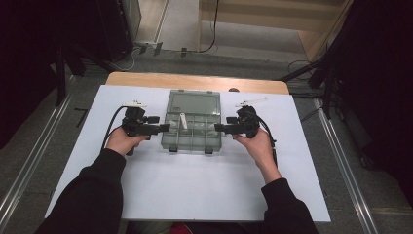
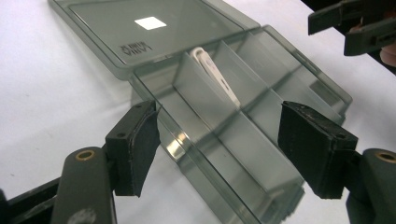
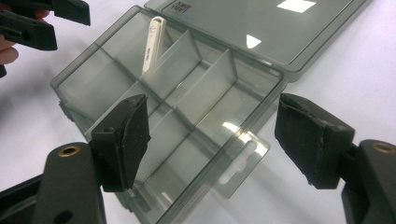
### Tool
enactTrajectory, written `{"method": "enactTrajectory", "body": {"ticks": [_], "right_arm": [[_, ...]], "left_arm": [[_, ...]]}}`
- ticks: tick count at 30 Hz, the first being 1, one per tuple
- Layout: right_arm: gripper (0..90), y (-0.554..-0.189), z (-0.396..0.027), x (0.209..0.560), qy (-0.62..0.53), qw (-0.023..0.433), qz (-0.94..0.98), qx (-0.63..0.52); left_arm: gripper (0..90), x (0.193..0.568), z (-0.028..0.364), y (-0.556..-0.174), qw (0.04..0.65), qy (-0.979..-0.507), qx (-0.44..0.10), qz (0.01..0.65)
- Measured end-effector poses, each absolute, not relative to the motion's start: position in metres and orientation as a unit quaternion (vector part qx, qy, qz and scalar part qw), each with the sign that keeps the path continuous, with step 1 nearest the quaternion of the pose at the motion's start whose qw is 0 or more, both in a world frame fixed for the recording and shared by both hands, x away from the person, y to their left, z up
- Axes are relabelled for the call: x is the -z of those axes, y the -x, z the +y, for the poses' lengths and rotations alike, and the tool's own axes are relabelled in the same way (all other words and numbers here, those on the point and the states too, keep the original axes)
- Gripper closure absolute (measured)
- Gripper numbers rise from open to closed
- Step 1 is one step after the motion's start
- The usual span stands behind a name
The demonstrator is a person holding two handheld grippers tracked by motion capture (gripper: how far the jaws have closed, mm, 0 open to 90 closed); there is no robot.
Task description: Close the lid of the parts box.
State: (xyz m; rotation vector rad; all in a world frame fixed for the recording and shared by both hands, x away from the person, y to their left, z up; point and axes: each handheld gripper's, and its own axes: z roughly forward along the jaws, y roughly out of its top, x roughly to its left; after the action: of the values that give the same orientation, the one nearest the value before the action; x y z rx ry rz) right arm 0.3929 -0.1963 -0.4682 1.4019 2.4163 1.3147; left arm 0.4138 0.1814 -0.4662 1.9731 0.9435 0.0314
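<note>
A clear grey compartment box (image 1: pixel 192 147) lies open mid-table, its lid (image 1: pixel 193 103) folded flat behind it. A slim white stick (image 1: pixel 183 120) leans on a divider in a back compartment. My left gripper (image 1: pixel 165 127) is at the box's left end and my right gripper (image 1: pixel 217 127) at its right end, each pointing inward. In the left gripper view, the left gripper (image 2: pixel 219 149) is open, with the box's (image 2: pixel 219 186) end wall between its pads and the white stick (image 2: pixel 215 74) beyond. In the right gripper view, the right gripper (image 3: pixel 217 140) is open around the box's (image 3: pixel 275 81) other end, the stick (image 3: pixel 152 44) farther off.
The box sits on a white sheet (image 1: pixel 195 185) over a wooden table (image 1: pixel 195 80). Bare sheet lies in front of and beside the box. Past the table's far edge are floor cables and dark stands. The box's other compartments hold nothing.
</note>
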Motion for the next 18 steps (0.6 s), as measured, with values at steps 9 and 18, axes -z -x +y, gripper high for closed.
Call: {"method": "enactTrajectory", "body": {"ticks": [9, 18], "right_arm": [[27.6, -0.407, -0.200, 0.467, -0.471, 0.027, 0.773, -0.424], [28.2, -0.422, -0.199, 0.468, -0.480, 0.033, 0.768, -0.422]], "left_arm": [[29.0, 0.463, 0.175, -0.430, 0.455, -0.799, -0.019, 0.393], [29.1, 0.463, 0.170, -0.445, 0.457, -0.794, -0.019, 0.400]]}}
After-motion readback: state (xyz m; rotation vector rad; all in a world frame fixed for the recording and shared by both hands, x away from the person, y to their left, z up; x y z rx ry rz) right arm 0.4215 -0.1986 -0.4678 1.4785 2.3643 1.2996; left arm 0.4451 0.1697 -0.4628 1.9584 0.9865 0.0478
